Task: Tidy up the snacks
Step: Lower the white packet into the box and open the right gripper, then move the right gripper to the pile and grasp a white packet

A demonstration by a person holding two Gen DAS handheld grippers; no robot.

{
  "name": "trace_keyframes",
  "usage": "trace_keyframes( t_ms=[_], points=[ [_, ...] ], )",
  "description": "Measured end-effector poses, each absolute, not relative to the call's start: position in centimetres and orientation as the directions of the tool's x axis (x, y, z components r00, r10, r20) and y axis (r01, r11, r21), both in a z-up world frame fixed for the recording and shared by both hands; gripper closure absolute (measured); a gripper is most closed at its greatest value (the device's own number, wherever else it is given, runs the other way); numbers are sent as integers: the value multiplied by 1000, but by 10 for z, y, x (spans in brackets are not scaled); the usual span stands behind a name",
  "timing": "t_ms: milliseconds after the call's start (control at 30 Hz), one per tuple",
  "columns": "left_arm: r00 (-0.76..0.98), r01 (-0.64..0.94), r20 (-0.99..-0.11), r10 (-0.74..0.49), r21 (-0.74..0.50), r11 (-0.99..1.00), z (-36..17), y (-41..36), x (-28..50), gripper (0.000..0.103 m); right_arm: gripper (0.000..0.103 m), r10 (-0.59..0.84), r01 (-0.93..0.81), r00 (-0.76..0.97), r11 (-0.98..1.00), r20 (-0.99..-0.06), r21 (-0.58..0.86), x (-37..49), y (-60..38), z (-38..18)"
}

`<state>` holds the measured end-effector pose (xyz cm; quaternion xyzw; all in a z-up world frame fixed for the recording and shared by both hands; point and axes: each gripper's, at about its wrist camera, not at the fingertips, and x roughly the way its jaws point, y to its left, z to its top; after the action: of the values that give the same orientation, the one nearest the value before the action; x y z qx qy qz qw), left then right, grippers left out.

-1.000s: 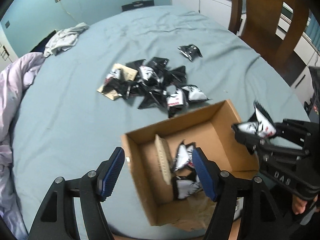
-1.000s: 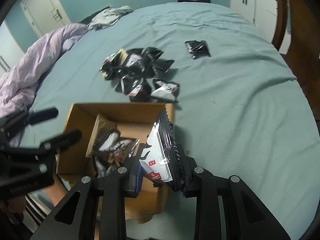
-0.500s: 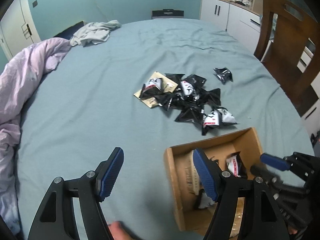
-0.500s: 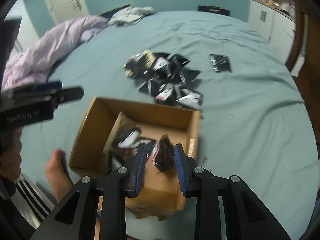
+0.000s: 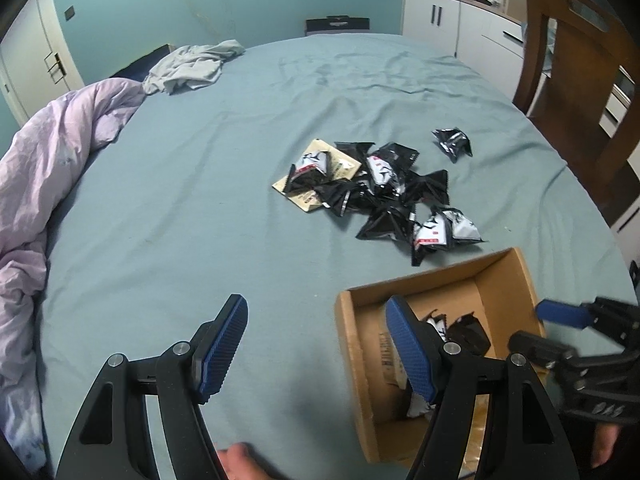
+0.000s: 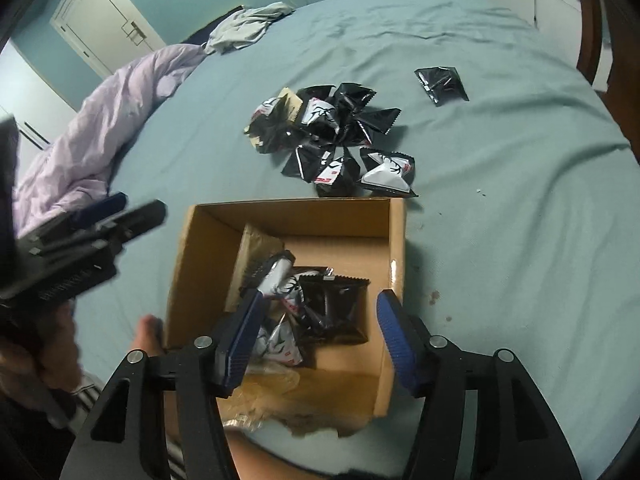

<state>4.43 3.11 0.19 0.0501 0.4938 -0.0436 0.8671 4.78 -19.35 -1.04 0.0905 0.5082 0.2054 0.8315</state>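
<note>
**Black packet lies in the box, right jaws freshly parted above it**

The cardboard box (image 6: pixel 396 240) sits on the teal bed (image 6: pixel 500 200), open side up, its long axis running away from the right wrist camera toward the pile of snack packets (image 6: pixel 332 140). Inside, the black packet (image 6: pixel 334 308) lies flat on the box floor, its crimped, saw-toothed top edge turned toward the far wall and its long axis roughly along the box. It is glossy black with little print showing. Just left of it lie black-and-white packets (image 6: pixel 280 276) with red labels, overlapping each other, and a tan packet (image 6: pixel 256 248) leans against the left wall.

The right hand-held gripper (image 6: pixel 316 340) hangs over the near end of the box. Its jaws have just been opening and now stand apart, the blue pads (image 6: pixel 394 332) on either side of the black packet without pressing on it.

The left hand-held gripper (image 5: pixel 316 344) is open and holds nothing; one pad is over bare sheet, the other over the box's left wall.

Beyond the box, the pile is a loose heap of black, silver-white and tan packets pointing every way, the nearest almost touching the far wall. One lone black packet (image 6: pixel 440 84) lies well apart to the right. A lilac duvet (image 5: pixel 52 160) is bunched along the bed's left edge.
</note>
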Motion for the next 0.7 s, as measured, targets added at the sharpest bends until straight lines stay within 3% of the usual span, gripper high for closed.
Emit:
trace_keyframes(
  t_ms=[233, 533, 700],
  points=[
    [498, 156, -866, -45, 38, 987, 1, 22, 43, 31, 26, 331, -188, 468, 943, -819, 274, 63, -228, 24],
    [498, 162, -866, -43, 45, 986, 1, 16, 42, 29, 26, 373, -36, 379, 920, -847, 389, 116, -244, -9],
    [508, 138, -861, -19, 60, 989, -1, 15, 48, 28, 26, 412, -42, 322, 906, -852, 422, 148, -228, -22]
  ],
)
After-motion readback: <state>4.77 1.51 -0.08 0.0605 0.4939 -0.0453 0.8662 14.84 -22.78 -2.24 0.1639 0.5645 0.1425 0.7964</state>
